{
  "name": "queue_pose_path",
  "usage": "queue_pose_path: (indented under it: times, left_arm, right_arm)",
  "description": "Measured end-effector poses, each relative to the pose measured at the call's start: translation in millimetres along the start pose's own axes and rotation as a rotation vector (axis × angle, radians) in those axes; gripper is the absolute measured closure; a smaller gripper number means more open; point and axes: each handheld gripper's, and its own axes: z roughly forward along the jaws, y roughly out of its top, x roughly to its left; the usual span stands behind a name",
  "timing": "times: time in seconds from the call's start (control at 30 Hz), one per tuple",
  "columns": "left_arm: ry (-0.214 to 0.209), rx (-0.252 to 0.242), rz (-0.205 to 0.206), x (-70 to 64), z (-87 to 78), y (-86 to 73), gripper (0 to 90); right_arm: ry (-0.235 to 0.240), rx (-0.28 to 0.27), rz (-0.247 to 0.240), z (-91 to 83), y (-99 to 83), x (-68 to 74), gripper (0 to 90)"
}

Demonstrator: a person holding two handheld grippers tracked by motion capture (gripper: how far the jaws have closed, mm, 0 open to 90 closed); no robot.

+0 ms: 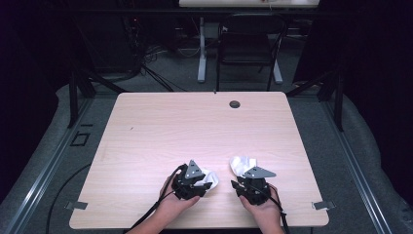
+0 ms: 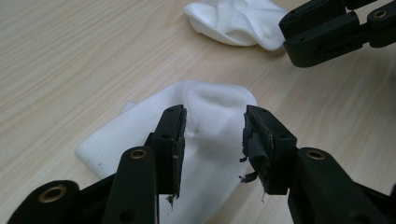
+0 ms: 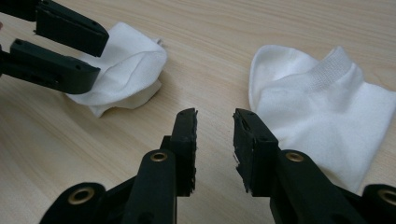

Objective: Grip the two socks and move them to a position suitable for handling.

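While both hand-held grippers (image 1: pixel 208 183) (image 1: pixel 237 184) gape unclenched, two white socks (image 2: pixel 205 135) (image 3: pixel 322 107) lie on the table (image 1: pixel 195 126).

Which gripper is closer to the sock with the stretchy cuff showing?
Right. The right gripper hovers open just beside that sock, while the left gripper sits over the other sock.

Most of the table (image 1: pixel 160 126) lies bare, so the whole far half and both side margins give open passage (a small dark grommet hole (image 1: pixel 234 104) near the far edge sits flush). Obstacles cluster near the front edge: a white sock (image 1: pixel 210 178) beneath the left tool (image 2: pixel 212 140), whose jaws stand apart, and a second sock (image 1: pixel 241 165) just beside the right tool (image 3: pixel 215 140), also spread. A narrow strip of bare wood separates the socks.
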Motion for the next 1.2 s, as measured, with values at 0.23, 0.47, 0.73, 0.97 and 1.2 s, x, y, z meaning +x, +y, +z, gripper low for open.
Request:
queue_pose_path:
  times: [0.23,0.47,0.73,0.97,1.2]
  left_arm:
    - [0.002,0.07,0.02,-3.7,13.8,-2.9,72.3]
    - [0.0,0.074,0.026,-4.8,15.9,-6.8,88.2]
    - [-0.039,0.003,-0.037,-2.3,0.8,-2.4,89.0]
    - [-0.064,-0.078,-0.1,5.6,-17.3,-0.2,89.1]
    - [-0.061,-0.095,-0.078,4.9,-25.1,-1.4,89.1]
  right_arm:
    - [0.007,0.0,0.001,0.9,0.2,-0.4,68.4]
    - [0.01,0.001,-0.008,1.8,0.8,0.9,68.4]
    - [0.015,0.001,-0.01,2.2,1.2,2.4,67.5]
    - [0.12,0.001,-0.033,6.4,7.5,18.2,81.3]
    - [0.188,0.047,-0.086,31.0,16.2,40.4,90.0]
